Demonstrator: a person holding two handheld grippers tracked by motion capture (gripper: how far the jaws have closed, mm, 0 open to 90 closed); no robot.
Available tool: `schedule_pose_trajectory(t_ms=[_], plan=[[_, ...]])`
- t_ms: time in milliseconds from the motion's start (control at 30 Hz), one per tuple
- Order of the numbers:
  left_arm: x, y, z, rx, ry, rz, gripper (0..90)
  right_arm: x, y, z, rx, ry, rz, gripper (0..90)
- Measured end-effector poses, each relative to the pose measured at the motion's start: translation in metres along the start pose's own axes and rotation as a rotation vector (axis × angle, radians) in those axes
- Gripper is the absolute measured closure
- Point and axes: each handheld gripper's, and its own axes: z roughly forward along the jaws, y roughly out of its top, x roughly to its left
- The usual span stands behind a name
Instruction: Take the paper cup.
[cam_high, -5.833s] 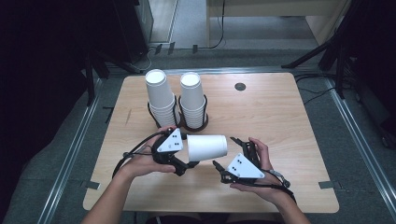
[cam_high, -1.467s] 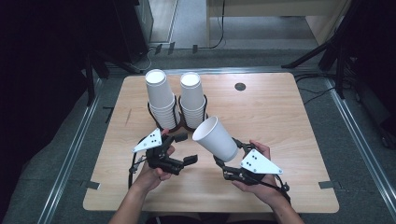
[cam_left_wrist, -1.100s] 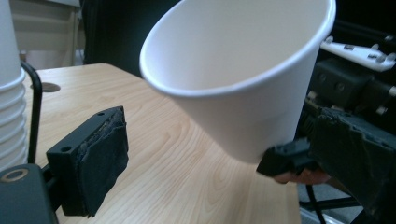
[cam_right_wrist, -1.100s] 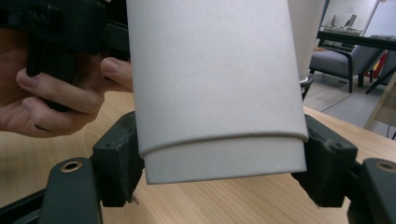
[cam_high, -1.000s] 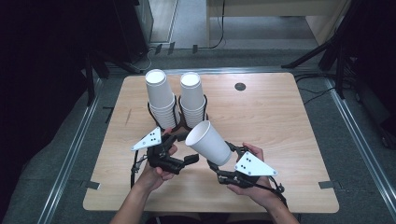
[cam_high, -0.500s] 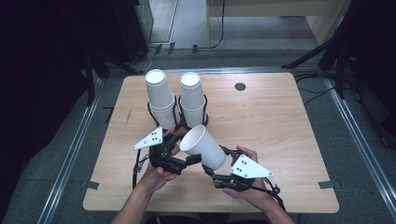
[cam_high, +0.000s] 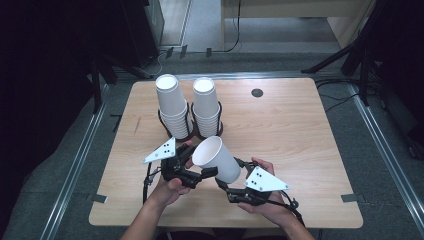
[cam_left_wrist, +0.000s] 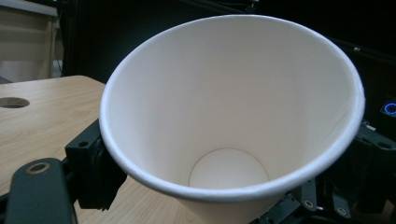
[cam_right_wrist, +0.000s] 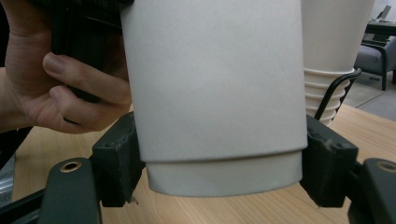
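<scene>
A white paper cup (cam_high: 215, 157) hangs tilted over the front of the table, mouth toward the far left. My right gripper (cam_high: 231, 174) is shut on its base; in the right gripper view the two pads (cam_right_wrist: 116, 163) press the cup (cam_right_wrist: 210, 84) near the bottom. My left gripper (cam_high: 200, 165) sits just left of the cup, at its rim. In the left gripper view the open mouth of the cup (cam_left_wrist: 233, 116) faces the camera between the jaws of my left gripper (cam_left_wrist: 231, 170). Whether they press the rim I cannot tell.
Two stacks of white cups (cam_high: 172, 107) (cam_high: 206, 105) stand in black wire holders behind the grippers; one stack (cam_right_wrist: 334, 46) is close behind the held cup. The wooden table (cam_high: 300, 150) has a small round hole (cam_high: 257, 92) at the far right.
The right gripper has carried the cup left and lower, tipping its mouth toward the left gripper. The left hand has stayed in place.
</scene>
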Motion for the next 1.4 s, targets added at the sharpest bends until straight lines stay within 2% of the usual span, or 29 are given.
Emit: schedule_pose_trajectory(t_ms=[233,400,500,600,767,967,1167,1333,1400], plan=[[-0.001,0.000,0.000,0.014,0.013,0.022,13.1,-0.001,0.001,0.002,0.025,0.006,-0.001,24.7],[0.000,0.000,-0.002,0.033,0.047,0.042,13.4,0.001,0.002,0.004,0.066,0.014,-0.005,13.3],[-0.004,0.000,0.001,0.075,0.080,0.094,13.4,0.002,0.003,0.005,0.078,-0.004,-0.019,13.0],[-0.011,0.000,0.008,0.129,0.096,0.150,13.4,0.003,0.006,0.006,0.082,-0.025,-0.041,12.4],[-0.017,-0.002,0.020,0.180,0.101,0.181,13.3,0.008,0.009,0.006,0.084,-0.059,-0.077,11.5],[-0.019,-0.001,0.020,0.194,0.115,0.182,13.4,0.009,0.013,0.005,0.073,-0.101,-0.080,13.5],[-0.018,-0.002,0.020,0.206,0.118,0.184,13.2,0.010,0.013,0.008,0.083,-0.100,-0.095,17.3],[-0.015,-0.001,0.020,0.178,0.080,0.136,6.9,0.010,0.012,0.007,0.081,-0.105,-0.100,19.6],[-0.015,0.001,0.019,0.171,0.087,0.131,3.7,0.008,0.009,0.007,0.085,-0.120,-0.093,19.7]])
